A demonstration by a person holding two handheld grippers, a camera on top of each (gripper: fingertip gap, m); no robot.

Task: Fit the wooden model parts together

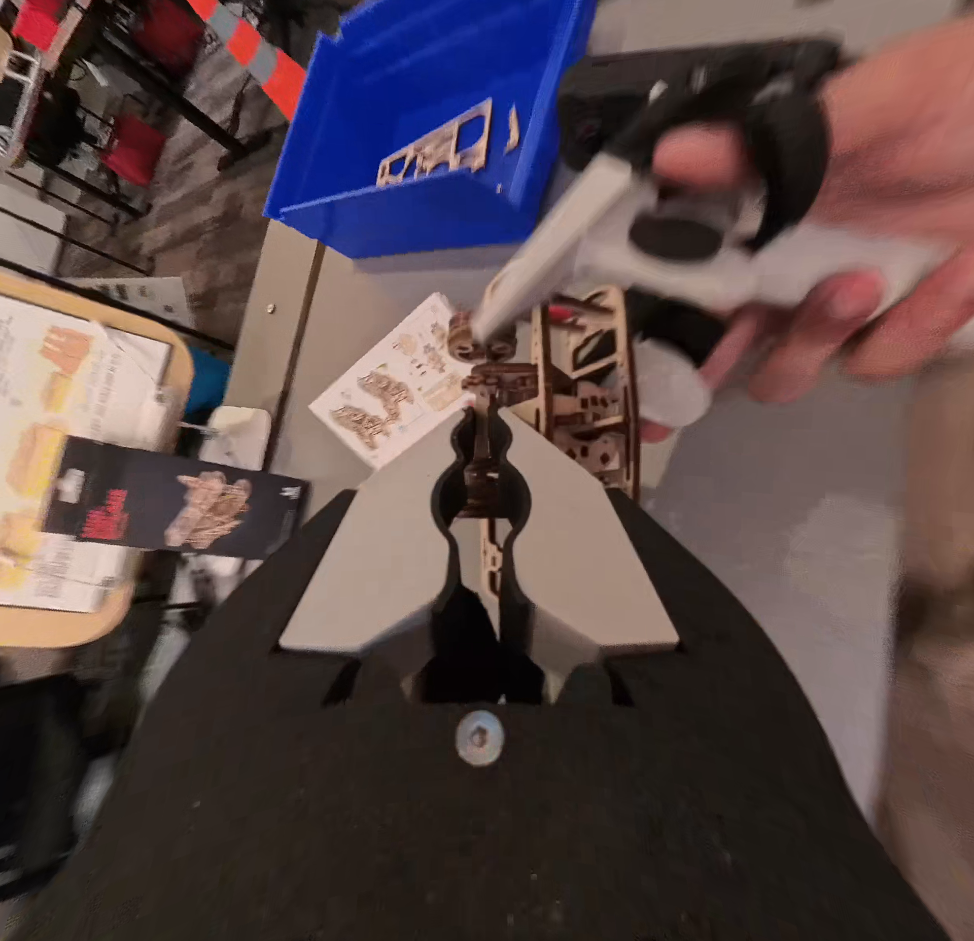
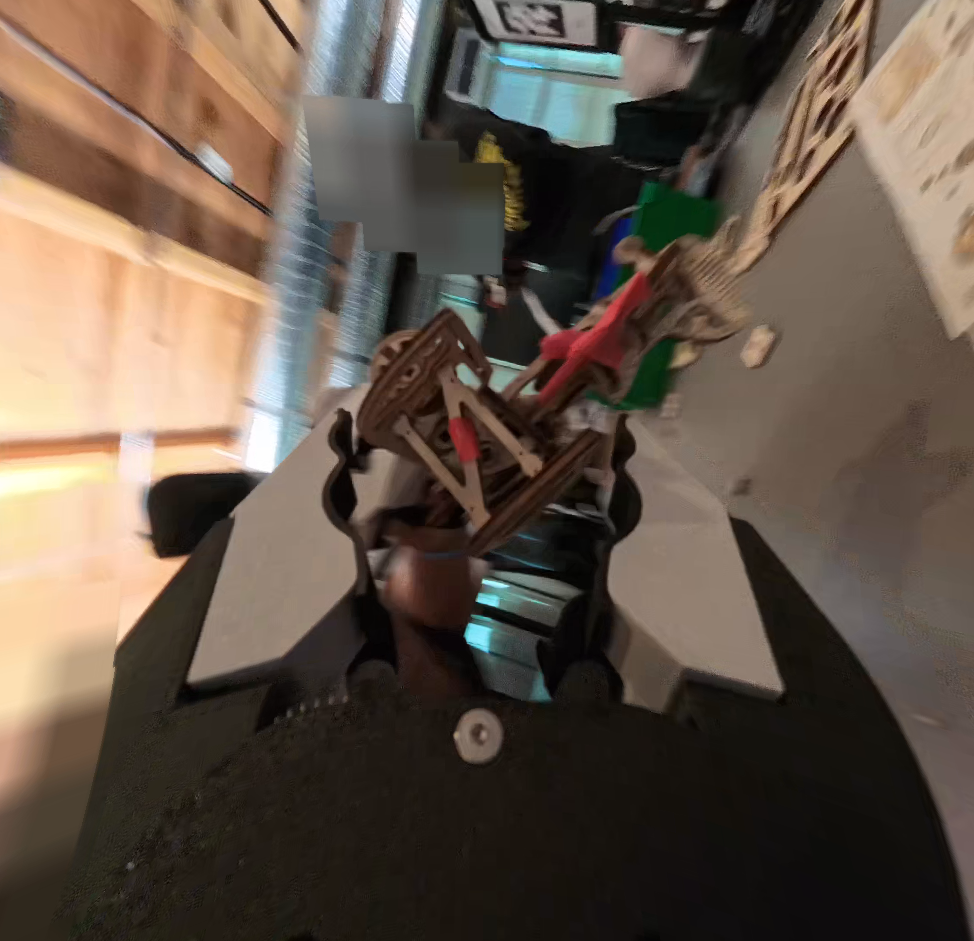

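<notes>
My left gripper (image 1: 481, 416) is shut on a thin dark wooden part (image 1: 480, 462) that joins the wooden model frame (image 1: 585, 388) standing on the grey table. In the left wrist view a hand brings my right gripper (image 1: 482, 330) in from the upper right, its tip at a round wooden piece (image 1: 463, 336) beside the frame. In the right wrist view my right gripper (image 2: 483, 423) is shut on a wooden sub-assembly (image 2: 421, 404) with a red band, which fills the gap between the fingers. Beyond it is more of the wooden model with red parts (image 2: 606, 330). The view is blurred.
A blue bin (image 1: 421, 215) holding a cut wooden sheet (image 1: 437, 146) stands at the back. An instruction sheet (image 1: 379, 394) lies left of the model, a black box (image 1: 174, 494) farther left. A green bin (image 2: 680, 220), wooden sheets (image 2: 822, 125) and a person (image 2: 532, 199) are behind.
</notes>
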